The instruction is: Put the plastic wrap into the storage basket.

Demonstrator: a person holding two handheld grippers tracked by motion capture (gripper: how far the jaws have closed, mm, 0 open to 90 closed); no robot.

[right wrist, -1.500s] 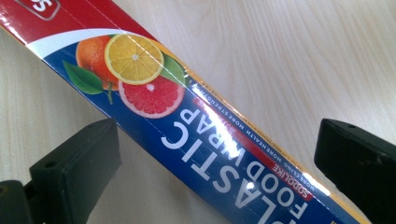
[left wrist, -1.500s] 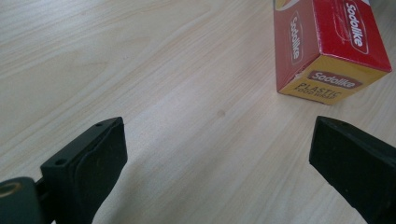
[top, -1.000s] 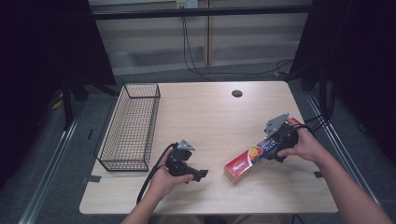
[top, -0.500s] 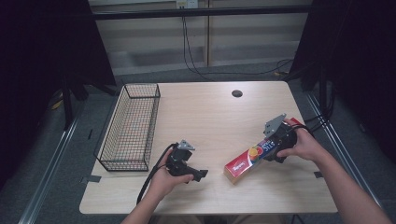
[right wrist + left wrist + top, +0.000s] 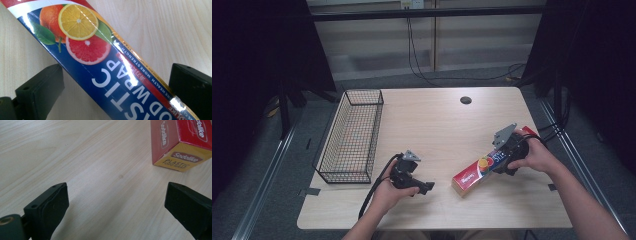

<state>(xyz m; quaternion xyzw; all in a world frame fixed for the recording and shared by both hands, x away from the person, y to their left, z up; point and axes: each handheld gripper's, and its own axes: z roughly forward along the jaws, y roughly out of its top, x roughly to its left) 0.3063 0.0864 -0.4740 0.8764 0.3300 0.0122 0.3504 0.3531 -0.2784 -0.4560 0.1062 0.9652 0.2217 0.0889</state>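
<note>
Lying flat near the front right of the table (image 5: 437,125), the plastic wrap box (image 5: 474,172) is straddled by the right gripper (image 5: 507,152), whose jaws are spread wide on either side of the box's upper face without touching it in the right gripper view, where the box (image 5: 105,65) runs slantwise between them. The left gripper (image 5: 412,177) is held low over bare wood to the left of the box, its jaws likewise spread apart and holding nothing; in the left gripper view the box's end flap (image 5: 180,157) is seen ahead and to the right, well apart from both jaws.

A slip is judged the main risk. The box is long and its printed skin looks glossy, and it is crossed by the jaws at an angle rather than squarely, so if the jaws are closed as they stand, the box may be twisted or squeezed out sideways. If it is gripped away from its middle, the free end may droop when it is lifted, and thin card may be dented by too hard a squeeze. The wire basket (image 5: 349,137) stands at the far left; if the box is meant for it, its length may catch on the rim unless it is turned in line with the basket
</note>
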